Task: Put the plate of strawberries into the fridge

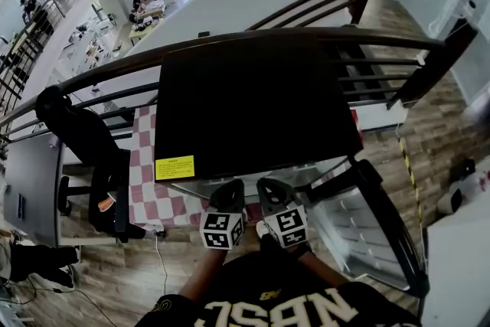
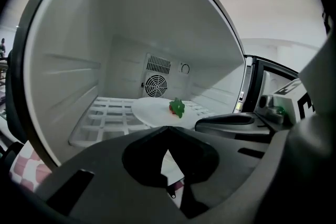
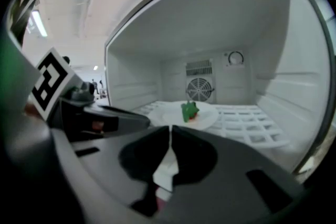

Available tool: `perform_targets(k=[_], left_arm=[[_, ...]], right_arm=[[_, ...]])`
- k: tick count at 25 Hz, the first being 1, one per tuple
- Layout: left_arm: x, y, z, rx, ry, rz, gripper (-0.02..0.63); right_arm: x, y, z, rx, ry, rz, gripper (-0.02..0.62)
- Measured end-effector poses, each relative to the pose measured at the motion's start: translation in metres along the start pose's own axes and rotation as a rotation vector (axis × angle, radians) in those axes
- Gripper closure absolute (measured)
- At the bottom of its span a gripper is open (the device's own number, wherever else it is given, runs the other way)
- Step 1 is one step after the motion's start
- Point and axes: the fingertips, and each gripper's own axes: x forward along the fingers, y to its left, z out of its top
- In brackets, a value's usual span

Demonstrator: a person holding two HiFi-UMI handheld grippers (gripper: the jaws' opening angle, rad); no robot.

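1. You are holding the left gripper (image 2: 167,132) with its jaws pressed together, tip against tip, and nothing is sitting between them.
2. You are holding the right gripper (image 3: 170,131) the same way: its jaws are closing on each other alone and gripping nothing.
3. In the head view the two grippers are sitting side by side, close together, both pointing into the open fridge (image 1: 253,103). Each one is showing at the edge of the other's view.
4. The plate (image 2: 149,111) is lying inside the fridge on the white shelf (image 2: 100,115), ahead of both pairs of jaws and held by neither.
5. One strawberry (image 2: 177,107) with a green top is lying near the middle of the plate. In both gripper views it is showing just above the closed tips and slightly to their right.
6. The plate's near rim is dropping out of sight behind the gripper bodies, so you cannot tell how close the tips are coming to it.
7. A round fan (image 2: 156,85) is showing in the back wall, behind the plate.
8. The door (image 1: 387,218) is standing open on your right, and a red-and-white checked cloth (image 1: 149,165) is showing beside the fridge on your left.
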Motion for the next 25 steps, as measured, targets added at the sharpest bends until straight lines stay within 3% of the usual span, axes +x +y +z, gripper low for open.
perform_targets(k=[17,25], left_arm=[[0.006,-0.001,0.005,-0.02,0.01,-0.007,0.586],[-0.018,-0.014,0.023,-0.002,-0.059,-0.027,0.586]], right_arm=[[0.006,-0.01,0.007,0.008,-0.006,-0.011,0.565],[-0.02,-0.015,0.019,0.021,-0.076,-0.065,0.565]])
